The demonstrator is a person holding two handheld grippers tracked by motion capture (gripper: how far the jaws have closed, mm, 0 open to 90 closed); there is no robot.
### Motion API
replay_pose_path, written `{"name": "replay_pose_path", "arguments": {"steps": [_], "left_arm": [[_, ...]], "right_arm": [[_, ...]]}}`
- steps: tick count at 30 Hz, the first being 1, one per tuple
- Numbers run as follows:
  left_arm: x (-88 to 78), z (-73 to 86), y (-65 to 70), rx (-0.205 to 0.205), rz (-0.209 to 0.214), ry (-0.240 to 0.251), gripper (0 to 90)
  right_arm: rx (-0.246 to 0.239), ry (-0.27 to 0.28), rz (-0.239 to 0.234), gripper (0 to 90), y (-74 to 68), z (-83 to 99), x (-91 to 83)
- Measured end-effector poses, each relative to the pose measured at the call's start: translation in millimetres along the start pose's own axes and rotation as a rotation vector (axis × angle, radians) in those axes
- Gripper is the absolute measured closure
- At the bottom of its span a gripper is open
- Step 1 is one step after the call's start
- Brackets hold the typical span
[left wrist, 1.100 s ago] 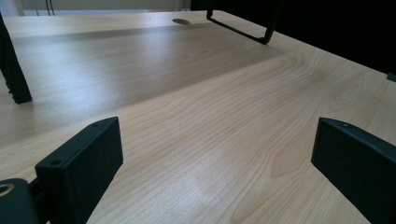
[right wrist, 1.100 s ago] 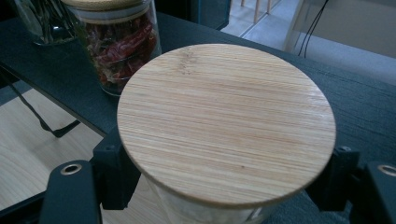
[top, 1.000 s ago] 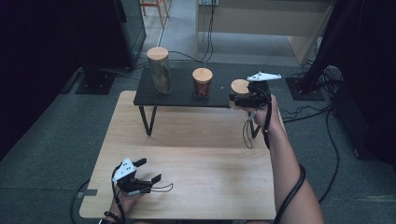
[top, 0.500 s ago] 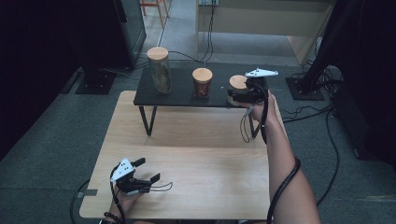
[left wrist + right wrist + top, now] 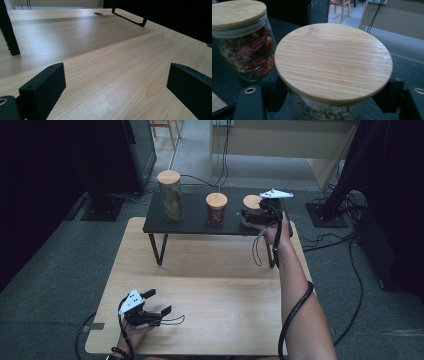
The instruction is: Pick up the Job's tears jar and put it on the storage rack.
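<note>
Grip on the small jar [image 5: 329,75] is made: my right gripper [image 5: 252,215] has its jaws pressed on the glass body from both sides, just under the bamboo lid [image 5: 333,61], as the right gripper view shows. Pale beans are visible through the glass below the lid. In the high view the jar stands at the right end of the black raised shelf [image 5: 195,222], which sits along the far edge of the surface [image 5: 210,285]. I judge the jar to be resting on the shelf, though its base is hidden by the gripper.

Two further jars stand on the same shelf: the middle jar [image 5: 216,209], holding red dried chillies, just beside mine, and the tall jar [image 5: 170,195] at the left end. Neither is touched.

My left gripper [image 5: 155,302] rests low at the near-left corner of the surface, jaws spread wide, with only bare wood between them in the left gripper view.

Status, as I judge it: reach and clamp are complete. Lifting the jar off the shelf and setting it down elsewhere, probably on the surface toward the waiting left gripper, remain.
</note>
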State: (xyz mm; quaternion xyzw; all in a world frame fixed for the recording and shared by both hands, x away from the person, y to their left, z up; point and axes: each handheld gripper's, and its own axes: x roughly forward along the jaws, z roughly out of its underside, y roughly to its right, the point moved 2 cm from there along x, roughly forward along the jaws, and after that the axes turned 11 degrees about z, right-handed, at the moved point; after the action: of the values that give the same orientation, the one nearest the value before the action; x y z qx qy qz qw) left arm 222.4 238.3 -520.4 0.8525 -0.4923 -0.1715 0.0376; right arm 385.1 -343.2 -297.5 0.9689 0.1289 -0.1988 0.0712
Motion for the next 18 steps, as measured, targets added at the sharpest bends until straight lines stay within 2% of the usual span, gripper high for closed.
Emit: {"name": "replay_pose_path", "arguments": {"steps": [10, 11, 13, 15, 16, 18], "left_arm": [[-0.3, 0.1, -0.6, -0.006, -0.001, 0.001, 2.1], [-0.5, 0.2, -0.5, -0.006, -0.001, 0.002, 2.1], [-0.7, 0.2, -0.3, -0.006, -0.002, 0.002, 2.1], [-0.4, -0.1, -0.7, -0.005, 0.0, 0.0, 2.1], [-0.3, -0.2, -0.6, -0.005, -0.001, -0.001, 2.1], [-0.2, -0.3, -0.5, -0.006, -0.002, -0.001, 2.1]], "right_arm": [[0.009, 0.026, 0.003, 25.4, 0.0, 5.4, 2.0], [0.013, 0.033, 0.0, 23.5, 0.7, 8.2, 2.0], [-0.012, 0.018, 0.023, 11.7, -2.5, 8.7, 1.8], [-0.01, 0.008, 0.032, 2.5, -2.1, 11.1, 0.9], [-0.004, 0.012, 0.036, 1.6, -1.2, 13.2, -0.5], [0.021, 0.029, 0.016, 0.6, 6.1, 18.2, -3.8]]}}
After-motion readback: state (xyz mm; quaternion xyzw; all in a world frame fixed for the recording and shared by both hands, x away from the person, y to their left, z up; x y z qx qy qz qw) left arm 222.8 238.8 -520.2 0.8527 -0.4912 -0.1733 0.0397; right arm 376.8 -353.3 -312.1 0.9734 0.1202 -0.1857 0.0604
